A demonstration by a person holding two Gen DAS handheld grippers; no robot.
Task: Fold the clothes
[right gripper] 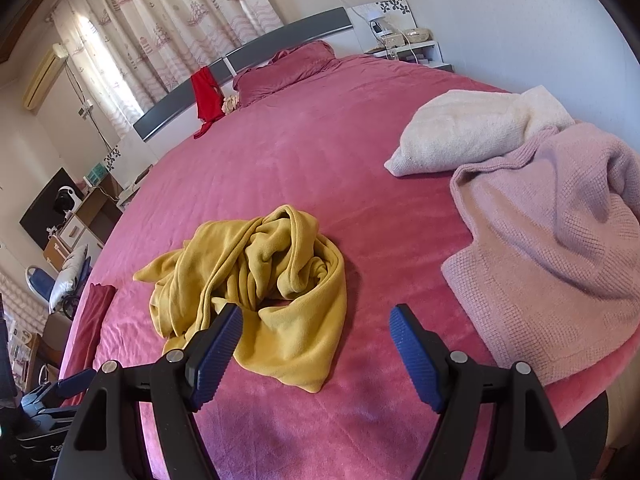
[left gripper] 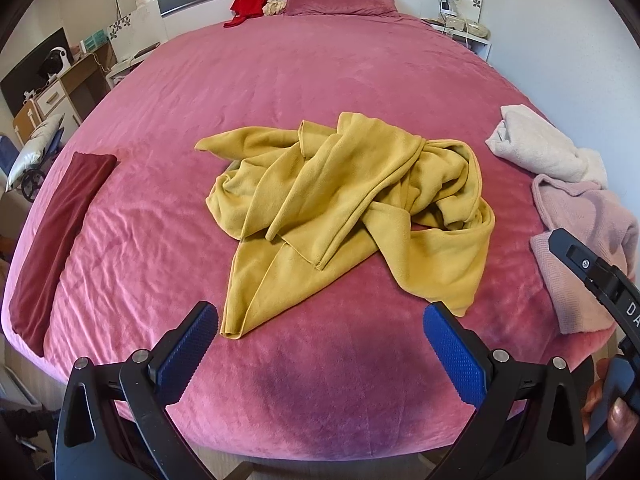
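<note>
Both claws are hanging released with nothing between their blue pads: the left claw point(left gripper: 320, 344) at the bottom of its view, the right claw point(right gripper: 316, 350) at the bottom of its own. Just above the left claw, the yellow garment point(left gripper: 344, 204) is lying crumpled in the middle of the frame on the pink bed point(left gripper: 280, 80). It is looking soft, light and limp, likely slumping if pinched mid-heap. The loose hem point(left gripper: 232, 330) trailing toward the lower left is probably offering the cleanest hold. A pink sweater point(right gripper: 560, 248) and white top point(right gripper: 472, 128) are waiting at the right.
</note>
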